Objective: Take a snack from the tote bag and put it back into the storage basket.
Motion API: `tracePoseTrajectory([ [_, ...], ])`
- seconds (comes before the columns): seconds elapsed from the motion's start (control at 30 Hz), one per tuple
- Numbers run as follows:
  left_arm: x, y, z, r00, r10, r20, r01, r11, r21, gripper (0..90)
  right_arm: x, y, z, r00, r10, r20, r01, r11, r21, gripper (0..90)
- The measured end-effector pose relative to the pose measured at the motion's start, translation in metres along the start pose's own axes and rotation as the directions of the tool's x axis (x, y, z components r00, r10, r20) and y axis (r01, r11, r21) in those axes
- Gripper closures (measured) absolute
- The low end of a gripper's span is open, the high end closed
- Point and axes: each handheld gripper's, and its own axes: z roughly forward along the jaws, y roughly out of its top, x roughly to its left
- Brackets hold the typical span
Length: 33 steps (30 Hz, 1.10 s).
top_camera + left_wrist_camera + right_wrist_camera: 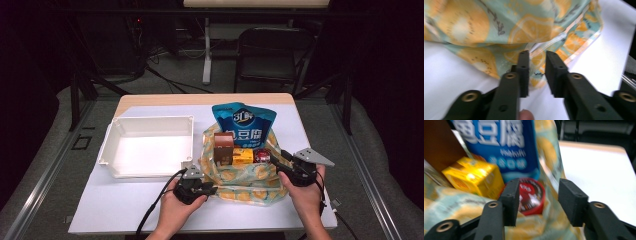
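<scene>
My left gripper (209, 190) sits at the 7 o'clock corner of the orange-slice patterned bag (243, 181). In the left gripper view its jaws stand narrowly apart, with the bag's hem (537, 75) in the gap; the pads do not press on it. My right gripper (276, 159) is at the bag's 3 o'clock edge, jaws moderately apart. In the right gripper view the bag's rim cloth and a red round tin (532, 196) lie between them; that frame is blurred, so contact with the left pad is possible but I cannot confirm it.

The bag lies open on the white counter (125, 205). Inside: blue snack pouch (243, 125) at 12 o'clock, brown box (223, 146) at 10, yellow box (242, 156) central, tin at 3. White tray (146, 146) stands just beside the bag, at its 9 o'clock.
</scene>
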Motion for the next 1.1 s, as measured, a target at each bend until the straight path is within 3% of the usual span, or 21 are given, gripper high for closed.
tracePoseTrajectory([
  [0.13, 0.004, 0.003, -0.028, 0.9998, -0.005, 0.017, 0.007, 0.9960, -0.089, 62.0, 0.003, 0.008, -0.004, 0.9999, -0.014, -0.007, 0.014, 1.000, -0.024, 45.8],
  [0.27, 0.011, 0.012, -0.046, 0.9995, -0.033, 0.000, 0.032, 0.9831, -0.180, 56.3, -0.001, 0.015, -0.010, 1.0000, 0.002, 0.000, -0.002, 0.999, -0.051, 42.6],
  [0.47, 0.014, 0.027, -0.036, 0.9966, -0.081, -0.013, 0.076, 0.9731, -0.217, 47.9, -0.007, 0.027, 0.006, 0.9981, 0.012, 0.060, -0.010, 0.999, -0.038, 42.2],
  [0.53, 0.014, 0.029, -0.029, 0.9949, -0.100, -0.011, 0.095, 0.9693, -0.227, 44.3, -0.012, 0.032, 0.022, 0.9986, 0.023, 0.047, -0.022, 1.000, -0.019, 47.4],
  [0.6, 0.014, 0.030, -0.024, 0.9944, -0.104, -0.019, 0.097, 0.9677, -0.233, 44.3, -0.013, 0.032, 0.027, 0.9989, 0.023, 0.042, -0.022, 1.000, -0.019, 48.2],
  [0.67, 0.013, 0.029, -0.020, 0.9942, -0.102, -0.034, 0.092, 0.9689, -0.230, 48.7, -0.015, 0.033, 0.041, 0.9997, 0.021, -0.011, -0.021, 1.000, -0.004, 56.5],
  [0.73, 0.014, 0.028, -0.015, 0.9928, -0.115, -0.034, 0.104, 0.9689, -0.224, 51.7, -0.016, 0.032, 0.045, 0.9994, 0.028, -0.022, -0.028, 1.000, -0.002, 59.4],
  [0.8, 0.015, 0.026, -0.009, 0.9928, -0.111, -0.043, 0.101, 0.9744, -0.201, 62.6, -0.018, 0.030, 0.052, 0.9982, 0.023, -0.055, -0.022, 1.000, 0.019, 68.7],
  [0.93, 0.016, 0.022, -0.003, 0.9929, -0.104, -0.058, 0.093, 0.9815, -0.167, 86.9, -0.017, 0.026, 0.064, 0.9987, 0.007, -0.050, -0.004, 0.997, 0.072, 85.3],
  [0.97, 0.017, 0.021, -0.001, 0.9927, -0.108, -0.054, 0.098, 0.9826, -0.158, 89.5, -0.017, 0.025, 0.066, 0.9989, 0.007, -0.046, -0.004, 0.997, 0.080, 87.2],
  [1.03, 0.018, 0.018, 0.001, 0.9924, -0.105, -0.064, 0.095, 0.9862, -0.135, 90.0, -0.021, 0.024, 0.069, 0.9963, 0.052, -0.069, -0.046, 0.995, 0.083, 88.5],
  [1.1, 0.021, 0.015, 0.004, 0.9917, -0.115, -0.057, 0.108, 0.9876, -0.114, 90.0, -0.023, 0.024, 0.069, 0.9957, 0.056, -0.074, -0.049, 0.995, 0.091, 88.7],
])
